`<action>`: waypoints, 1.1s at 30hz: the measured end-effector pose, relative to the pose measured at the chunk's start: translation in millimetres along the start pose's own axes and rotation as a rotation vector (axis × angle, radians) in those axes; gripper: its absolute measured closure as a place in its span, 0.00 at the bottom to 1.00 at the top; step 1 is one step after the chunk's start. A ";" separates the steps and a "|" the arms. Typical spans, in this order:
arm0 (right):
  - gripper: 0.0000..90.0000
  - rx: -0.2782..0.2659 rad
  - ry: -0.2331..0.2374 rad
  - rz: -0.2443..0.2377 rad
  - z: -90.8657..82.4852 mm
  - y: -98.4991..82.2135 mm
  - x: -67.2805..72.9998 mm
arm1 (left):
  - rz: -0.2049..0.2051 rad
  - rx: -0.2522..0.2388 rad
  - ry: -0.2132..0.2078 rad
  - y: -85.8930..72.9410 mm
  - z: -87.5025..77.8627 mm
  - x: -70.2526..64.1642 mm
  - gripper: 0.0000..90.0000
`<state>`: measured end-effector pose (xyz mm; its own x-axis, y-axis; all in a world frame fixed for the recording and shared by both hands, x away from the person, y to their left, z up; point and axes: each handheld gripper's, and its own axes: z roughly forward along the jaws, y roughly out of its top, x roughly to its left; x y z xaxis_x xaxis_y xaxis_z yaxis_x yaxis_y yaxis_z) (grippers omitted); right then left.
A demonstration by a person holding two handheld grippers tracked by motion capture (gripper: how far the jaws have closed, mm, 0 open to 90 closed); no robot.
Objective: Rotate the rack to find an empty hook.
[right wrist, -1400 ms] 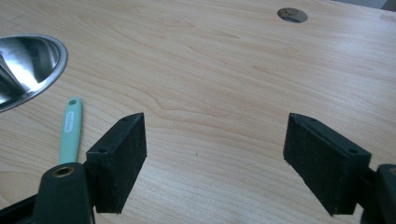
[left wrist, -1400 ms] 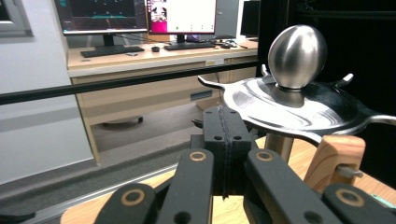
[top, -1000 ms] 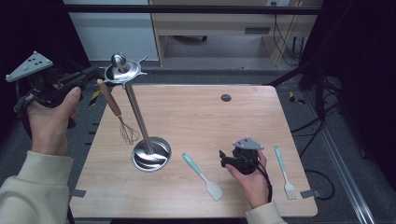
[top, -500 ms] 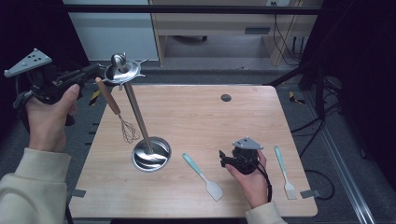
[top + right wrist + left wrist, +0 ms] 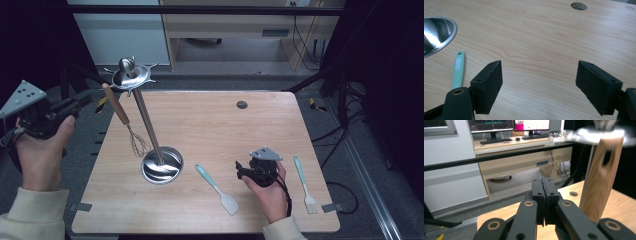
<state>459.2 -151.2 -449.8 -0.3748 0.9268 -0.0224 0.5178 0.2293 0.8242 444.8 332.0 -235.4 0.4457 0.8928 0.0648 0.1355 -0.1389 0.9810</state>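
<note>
Left hand-held gripper [image 5: 75,104] has drawn back from whisk [image 5: 126,119].

Glossy metal stand [image 5: 161,167], wood-handled whisk [image 5: 116,104], matt wooden table [image 5: 210,125], seemingly plastic spatula [image 5: 216,189].

Wooden table [image 5: 210,120] bears steel stand [image 5: 161,165], spatula [image 5: 217,189], brush [image 5: 304,184].

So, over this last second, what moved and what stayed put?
The left gripper, jaws shut and empty, drew back leftward from the rack, leaving the wooden-handled whisk hanging there. The right gripper stayed open and low over the table; the spatula and the brush did not move.
</note>
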 end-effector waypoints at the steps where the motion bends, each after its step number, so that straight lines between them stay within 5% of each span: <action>1: 0.24 0.000 0.001 0.002 0.1 0.0 0.1 | 0.002 0.006 0.000 -4.1 0.0 -0.8 0.98; 8: 0.24 0.004 0.000 0.004 0.3 -0.5 -0.6 | -0.012 0.061 0.008 -42.3 4.1 -3.1 0.94; 11: 0.25 0.005 0.000 0.004 0.2 -0.5 -0.2 | -0.013 0.088 0.022 -57.9 7.2 -4.5 0.85; 14: 0.25 0.004 0.001 -0.001 0.9 -0.6 0.6 | -0.014 0.124 0.045 -76.1 12.6 -8.2 0.52; 15: 0.25 0.004 0.001 -0.001 0.9 -0.6 0.6 | -0.017 0.135 0.061 -83.7 14.4 -9.7 0.52; 16: 0.26 0.006 0.005 -0.003 1.0 -0.5 1.1 | -0.032 0.141 0.068 -101.7 17.4 -12.0 0.35; 19: 0.27 0.002 0.010 -0.007 1.5 -0.5 1.9 | -0.046 0.177 0.072 -121.7 21.3 -13.7 0.23; 20: 0.29 0.008 0.015 -0.012 2.5 -1.0 2.9 | -0.057 0.219 0.071 -142.8 25.2 -15.9 0.15; 24: 0.32 0.017 0.023 -0.018 3.7 -0.8 6.0 | -0.066 0.258 0.068 -169.2 27.8 -17.7 0.10; 27: 0.39 0.027 0.046 -0.037 5.6 -0.4 12.0 | -0.112 0.268 0.054 -200.8 29.1 -16.9 0.09; 33: 0.56 0.050 0.105 -0.079 11.3 0.9 24.7 | -0.124 0.325 0.029 -219.2 30.1 -17.4 0.07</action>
<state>459.1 -124.7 -456.0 -0.4932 0.8696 -0.0242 0.5200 0.3170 0.7932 434.0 334.0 -457.1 0.3832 0.9227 -0.0416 0.4636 -0.1531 0.8727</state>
